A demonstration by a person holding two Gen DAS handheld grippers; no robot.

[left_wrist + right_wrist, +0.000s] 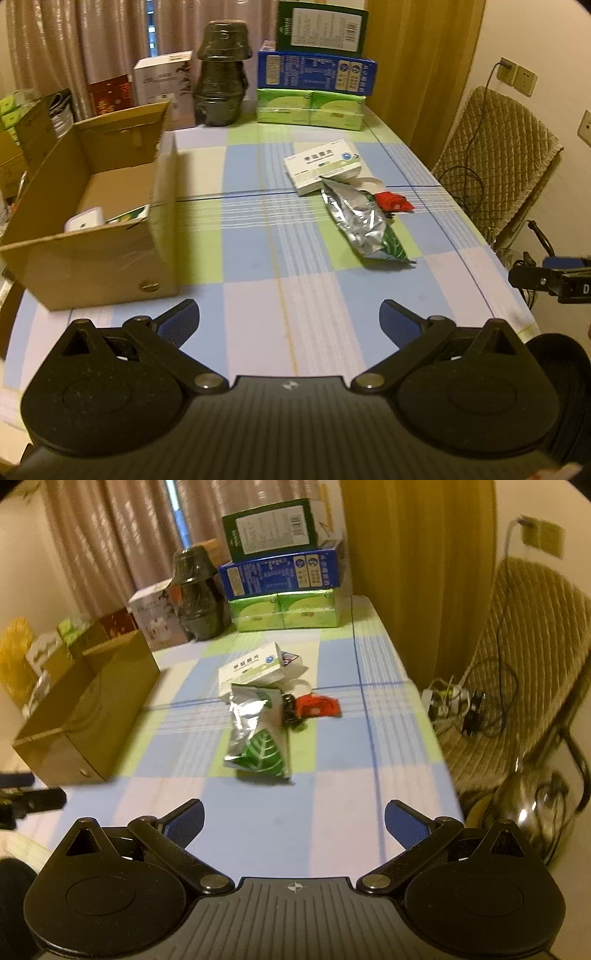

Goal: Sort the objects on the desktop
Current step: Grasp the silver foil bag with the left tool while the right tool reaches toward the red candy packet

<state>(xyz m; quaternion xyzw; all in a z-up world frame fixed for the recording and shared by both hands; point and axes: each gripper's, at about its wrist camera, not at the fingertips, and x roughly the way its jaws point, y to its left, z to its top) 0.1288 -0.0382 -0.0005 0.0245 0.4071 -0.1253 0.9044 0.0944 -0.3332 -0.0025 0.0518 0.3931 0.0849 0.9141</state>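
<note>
both tools hung over the near edge of the checked table (258, 295), nothing in either; the left gripper (289, 317) had its fingers spread wide, and the right gripper (293, 818) likewise stood wide apart and empty. the things left to sort lay in a loose heap at mid-table: a white medicine box (255, 666), a foil pouch (258, 734) with a green leaf print leaning against it, a red wrapper (319, 706) just beside the pouch, and some small dark item between them, too blurred to name. the cardboard box (88, 236) stood open on the left, with a white item and a green-printed packet already inside. the risk, as i judged it, lay in the overlap: the pouch touched the medicine box, so a grab at one might drag or flip the other, and crinkled foil could slide out of a shallow pinch before reaching the carton
</note>
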